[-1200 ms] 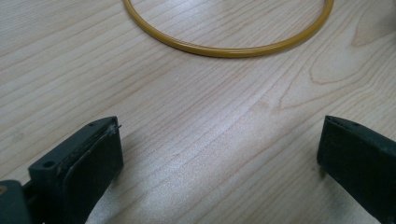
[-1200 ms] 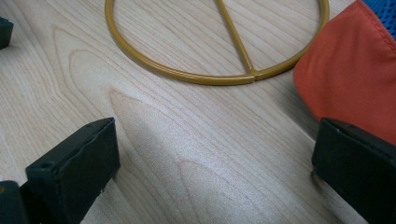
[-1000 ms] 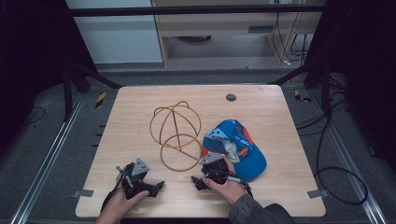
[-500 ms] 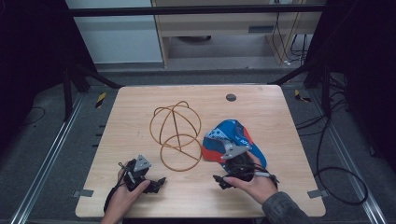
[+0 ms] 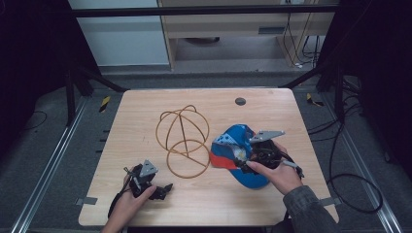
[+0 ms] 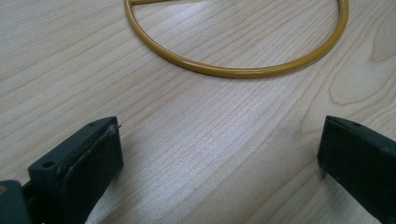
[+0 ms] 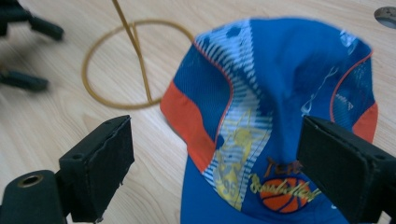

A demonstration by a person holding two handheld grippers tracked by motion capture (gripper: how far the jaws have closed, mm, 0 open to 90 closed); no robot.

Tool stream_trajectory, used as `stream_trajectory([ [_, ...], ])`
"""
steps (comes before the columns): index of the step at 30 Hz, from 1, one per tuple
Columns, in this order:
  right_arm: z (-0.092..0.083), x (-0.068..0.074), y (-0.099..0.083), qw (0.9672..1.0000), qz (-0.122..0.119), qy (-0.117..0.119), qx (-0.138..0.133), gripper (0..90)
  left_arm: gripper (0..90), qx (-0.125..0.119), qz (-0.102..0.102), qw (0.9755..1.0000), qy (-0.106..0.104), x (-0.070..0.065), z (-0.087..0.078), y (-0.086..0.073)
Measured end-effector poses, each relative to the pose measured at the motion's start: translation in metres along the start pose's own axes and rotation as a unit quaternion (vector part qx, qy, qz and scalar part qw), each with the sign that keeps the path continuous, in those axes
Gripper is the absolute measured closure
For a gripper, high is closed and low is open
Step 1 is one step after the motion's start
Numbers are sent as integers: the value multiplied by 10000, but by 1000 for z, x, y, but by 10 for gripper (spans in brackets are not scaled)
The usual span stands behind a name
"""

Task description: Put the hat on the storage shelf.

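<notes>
Starting at the left of the high view: the left gripper (image 5: 163, 188) sits low on the wooden table (image 5: 141, 111) near the front edge, held in the person's left hand (image 5: 127, 204). Its jaws are spread wide with nothing between them, just bare wood grain in the left gripper view. Right ahead of it is the bottom ring of the yellow wire frame (image 5: 183, 140), a globe-looking thing made of hoops that stands roughly mid-table. That ring (image 6: 238, 70) lies flat on the wood just past the jaw tips, not touching them.

Moving right, the blue cap (image 5: 238, 154) lies on the table just beside the wire frame, with its orange-edged side facing the hoops. It's got an orange basketball print (image 7: 282, 196) on the front. The right gripper (image 5: 245, 155) hovers over the cap, held in the right hand (image 5: 277, 172), jaws wide apart and gripping nothing; the cap spans the space between them in the right gripper view. Whether they touch the fabric I can't tell.

Farther back there's a small dark round spot (image 5: 240, 101) on the tabletop, well clear of everything.
</notes>
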State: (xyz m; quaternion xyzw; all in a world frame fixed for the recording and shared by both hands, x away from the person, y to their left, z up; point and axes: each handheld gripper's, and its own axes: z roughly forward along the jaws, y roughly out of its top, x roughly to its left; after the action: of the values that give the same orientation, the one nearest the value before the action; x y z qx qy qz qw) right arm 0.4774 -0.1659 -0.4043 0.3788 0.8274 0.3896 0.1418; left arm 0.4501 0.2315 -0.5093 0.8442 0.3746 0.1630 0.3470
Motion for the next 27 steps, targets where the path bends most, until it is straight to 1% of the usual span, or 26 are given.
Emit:
stream_trajectory([
  [1, 0, 0, 0, 10000, 0, 0, 0, 109, 0, -1, 0, 10000, 1, 0, 0, 0],
  [2, -5, -3, 0, 9999, 103, 72, -84, 122, 0, -15, -14, 10000, 7, 0, 0, 0],
  [3, -5, -3, 0, 9999, 103, 72, -84, 122, 0, -15, -14, 10000, 7, 0, 0, 0],
  [4, -7, -4, -1, 9997, 182, 122, -53, 129, 0, -17, -20, 10000, 27, -1, 0, 0],
  [6, -9, -6, -3, 9997, 221, 121, 0, 138, 0, -13, -35, 10000, 40, -2, 0, 0],
  [7, -10, -6, -4, 9998, 196, 62, -46, 149, 0, -14, -40, 10000, 43, -2, 0, 0],
  [8, -10, -8, -3, 9996, 217, -111, -173, 158, 0, -16, -42, 10000, 45, -2, 0, 0],
  [10, -8, -11, -2, 9994, 211, -199, -203, 159, 0, -7, -37, 10000, 36, -2, 0, 0],
  [11, -8, -11, -2, 9994, 211, -199, -203, 159, 0, -7, -37, 10000, 36, -2, 0, 0],
  [13, -4, -14, 0, 9994, 81, -337, -53, 152, 0, -9, -16, 10000, 9, -3, 2, 2],
  [15, 0, -19, 4, 9981, -90, -592, 165, 147, 0, -13, 19, 10000, -10, -3, 3, 3],
  [16, 1, -20, 6, 9976, -125, -646, 234, 148, 0, -13, 19, 10000, -10, -3, 3, 3],
  [20, 11, -26, 12, 9958, -82, -615, 671, 147, 0, -8, 69, 10000, -53, -3, 5, 5],
  [21, 14, -27, 14, 9953, -67, -592, 762, 158, 0, -6, 79, 10000, -55, -3, 6, 6],
  [22, 17, -27, 16, 9950, -29, -571, 824, 173, 0, -4, 102, 9999, -78, -4, 7, 7],
  [23, 17, -27, 16, 9950, -29, -571, 824, 173, 0, -4, 102, 9999, -78, -4, 7, 7],
  [24, 24, -28, 20, 9939, 9, -547, 957, 197, 0, -2, 103, 9999, -79, -5, 7, 7],
  [25, 24, -28, 20, 9939, 9, -547, 957, 197, 0, -2, 103, 9999, -79, -5, 7, 7],
  [27, 31, -29, 23, 9923, 46, -583, 1094, 244, 0, -1, 108, 9999, -87, -5, 7, 8],
])
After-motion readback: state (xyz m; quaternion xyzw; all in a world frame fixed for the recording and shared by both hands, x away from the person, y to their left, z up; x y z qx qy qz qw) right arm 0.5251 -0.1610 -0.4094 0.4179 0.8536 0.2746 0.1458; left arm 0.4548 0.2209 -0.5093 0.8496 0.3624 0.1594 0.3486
